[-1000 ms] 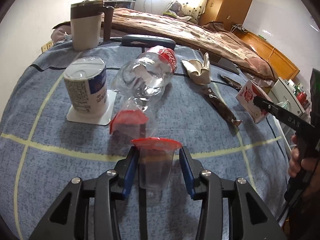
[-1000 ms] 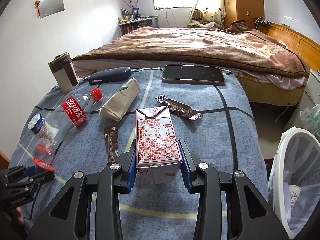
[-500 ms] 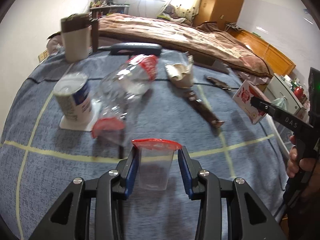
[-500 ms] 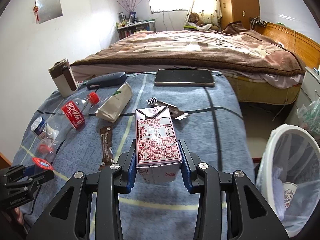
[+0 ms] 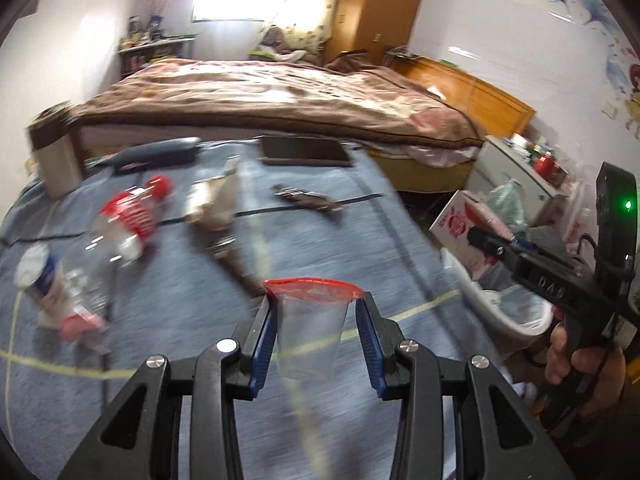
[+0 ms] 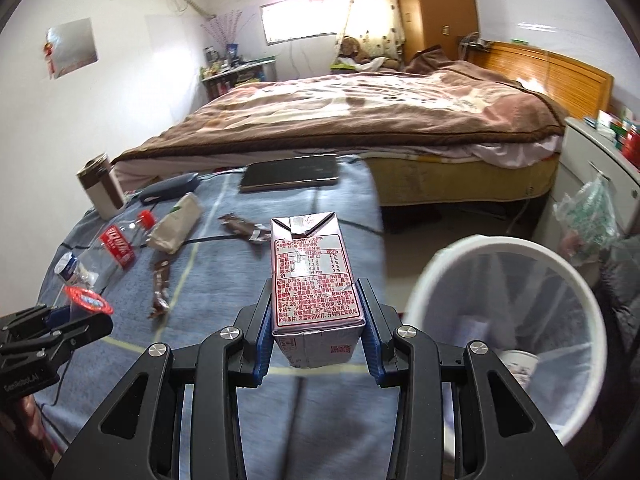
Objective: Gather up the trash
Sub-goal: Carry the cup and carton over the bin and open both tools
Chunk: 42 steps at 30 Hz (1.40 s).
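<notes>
My left gripper (image 5: 316, 344) is shut on a clear plastic cup with a red rim (image 5: 310, 324), held above the blue table cover (image 5: 200, 312). My right gripper (image 6: 316, 340) is shut on a pink milk carton (image 6: 312, 276), held above the table's right edge beside a white trash bin (image 6: 508, 328) with a clear liner. The right gripper and carton (image 5: 460, 228) show at the right of the left wrist view, with the bin (image 5: 516, 312) below. The left gripper with the cup (image 6: 86, 302) shows at the lower left of the right wrist view.
On the table lie a crushed cola bottle (image 6: 114, 252), a small white can (image 6: 66, 266), another red-rimmed cup (image 5: 82, 326), a beige pouch (image 6: 176, 224), two brown wrappers (image 6: 160, 284), a dark case (image 6: 170, 190), a tablet (image 6: 290, 172) and a tumbler (image 6: 100, 190). A bed (image 6: 360, 116) stands behind.
Both grippers have moved right with their loads. The right gripper now holds the carton next to the bin, which fills more of its view. The left wrist view is blurred by motion.
</notes>
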Each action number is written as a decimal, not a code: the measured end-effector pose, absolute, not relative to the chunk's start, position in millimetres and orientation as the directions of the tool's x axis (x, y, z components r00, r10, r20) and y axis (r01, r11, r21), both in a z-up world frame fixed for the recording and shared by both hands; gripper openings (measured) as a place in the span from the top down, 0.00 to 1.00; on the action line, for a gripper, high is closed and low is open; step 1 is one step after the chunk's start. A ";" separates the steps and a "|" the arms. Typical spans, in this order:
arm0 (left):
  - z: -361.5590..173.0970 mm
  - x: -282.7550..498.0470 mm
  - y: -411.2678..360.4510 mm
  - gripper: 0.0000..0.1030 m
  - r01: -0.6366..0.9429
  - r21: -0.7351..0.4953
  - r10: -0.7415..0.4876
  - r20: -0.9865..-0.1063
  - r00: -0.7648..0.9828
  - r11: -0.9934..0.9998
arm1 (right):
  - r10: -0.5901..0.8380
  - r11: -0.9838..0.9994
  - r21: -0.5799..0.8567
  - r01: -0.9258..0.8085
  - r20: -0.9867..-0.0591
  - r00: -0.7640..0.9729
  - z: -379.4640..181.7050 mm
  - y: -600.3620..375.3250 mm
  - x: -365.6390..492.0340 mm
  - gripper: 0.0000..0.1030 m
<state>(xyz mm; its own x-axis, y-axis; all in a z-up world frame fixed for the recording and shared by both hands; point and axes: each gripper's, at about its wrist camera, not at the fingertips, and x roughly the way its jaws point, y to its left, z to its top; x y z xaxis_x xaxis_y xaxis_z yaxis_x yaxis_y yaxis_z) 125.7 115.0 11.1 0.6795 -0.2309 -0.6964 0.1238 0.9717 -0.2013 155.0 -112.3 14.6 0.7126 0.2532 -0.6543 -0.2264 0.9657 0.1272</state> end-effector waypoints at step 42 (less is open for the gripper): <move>-7.9 183.0 -109.0 0.42 0.409 -0.265 -0.457 -0.736 0.500 0.873 | 0.030 0.997 0.068 0.030 -0.738 0.675 -12.4 -276.2 149.5 0.36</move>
<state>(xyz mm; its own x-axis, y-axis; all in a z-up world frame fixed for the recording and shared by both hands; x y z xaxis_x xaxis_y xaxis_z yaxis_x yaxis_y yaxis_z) 183.0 -109.0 -7.9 0.4995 -0.4574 -0.7357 0.4095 0.8731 -0.2648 149.5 -276.2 -12.4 0.6747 0.0296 -0.7375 0.0302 0.9973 0.0676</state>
